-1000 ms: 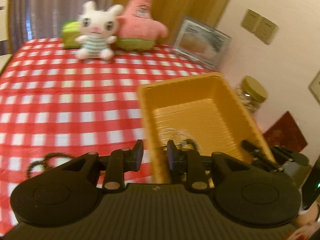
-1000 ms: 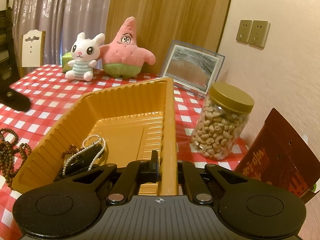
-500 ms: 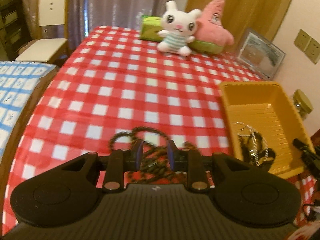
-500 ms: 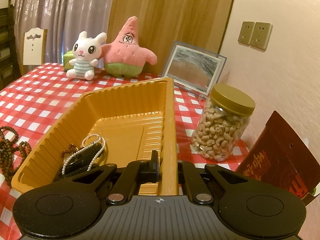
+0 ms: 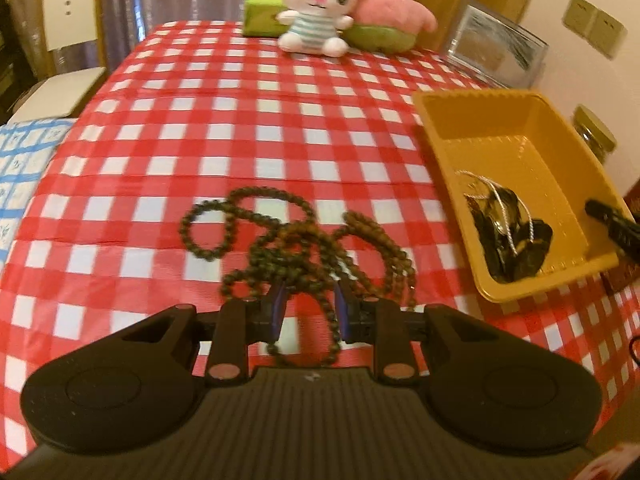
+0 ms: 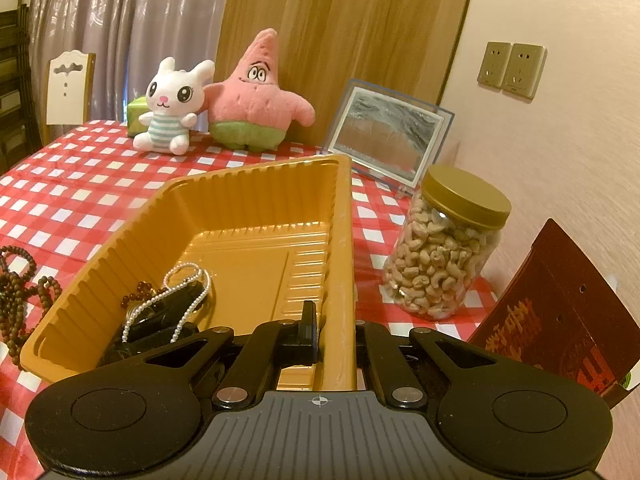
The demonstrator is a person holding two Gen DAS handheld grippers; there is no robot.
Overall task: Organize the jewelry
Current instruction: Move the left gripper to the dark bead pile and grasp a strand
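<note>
The beads (image 5: 296, 240) lay tangled on the checked tabletop (image 5: 200, 140), just left of the tray (image 5: 500, 120), with the left tongs (image 5: 308, 312) narrowly parted astride a strand, apparently to pick it up. The right tongs (image 6: 336, 332) were clamped on the tray's rim, likely steadying it.

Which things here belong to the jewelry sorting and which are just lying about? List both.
Job:
- brown bead necklace, loose on the tablecloth
- yellow tray
- pearl strand in the tray
- left gripper, jaws apart over the beads
- right gripper, clamped on the tray wall

Lying about:
- bunny plush
- pink star plush
- cashew jar
- picture frame
</note>
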